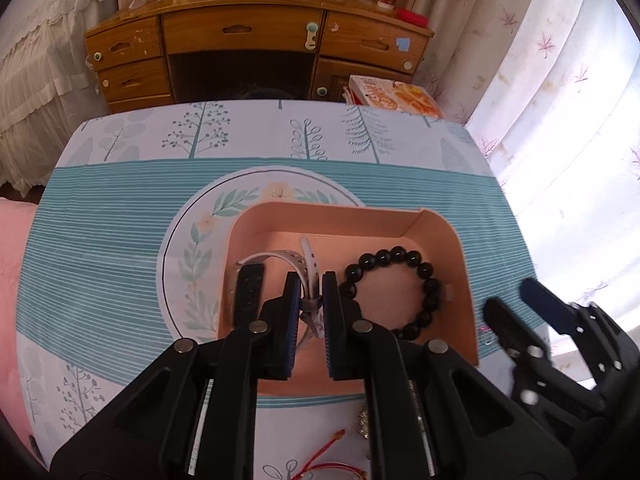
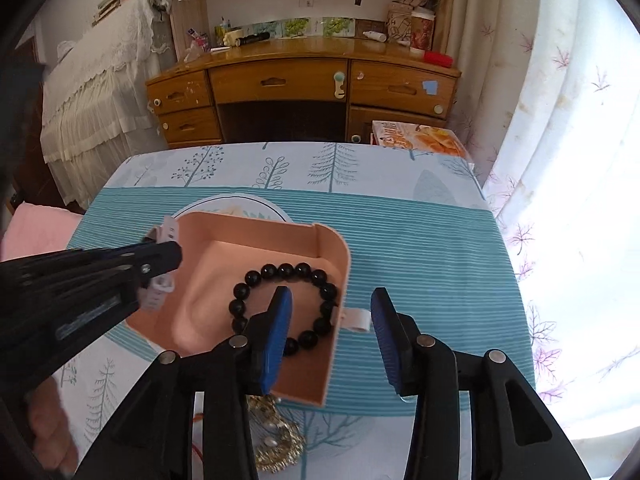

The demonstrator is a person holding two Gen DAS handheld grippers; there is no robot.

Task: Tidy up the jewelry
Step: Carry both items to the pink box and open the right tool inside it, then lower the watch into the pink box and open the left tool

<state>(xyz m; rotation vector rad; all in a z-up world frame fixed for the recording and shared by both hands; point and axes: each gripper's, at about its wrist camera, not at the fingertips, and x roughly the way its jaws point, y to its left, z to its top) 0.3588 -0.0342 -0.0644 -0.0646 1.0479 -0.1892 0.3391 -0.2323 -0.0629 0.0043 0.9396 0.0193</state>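
Note:
A pink open box (image 1: pixel 344 218) stands on the teal patterned tablecloth (image 1: pixel 112 256). My left gripper (image 1: pixel 312 300) is shut on the pale strap of a wristwatch (image 1: pixel 250 286), whose dark face hangs over the box's left side. A black bead bracelet (image 1: pixel 396 292) lies on the box floor at the right. In the right wrist view, my right gripper (image 2: pixel 332 328) stands open. One blue pad is over the bracelet (image 2: pixel 280 272), the other is outside the box wall (image 2: pixel 340 280). Nothing is pressed between them. The left gripper (image 2: pixel 170 260) with the watch strap (image 2: pixel 160 286) shows at the left.
Gold jewellery (image 2: pixel 276 440) and a red cord bracelet (image 1: pixel 328 464) lie on the cloth in front of the box. A wooden desk (image 1: pixel 256 36) stands beyond the table, with a snack carton (image 1: pixel 396 96) beside it. Curtains hang at the right. A hand (image 2: pixel 52 420) shows at lower left.

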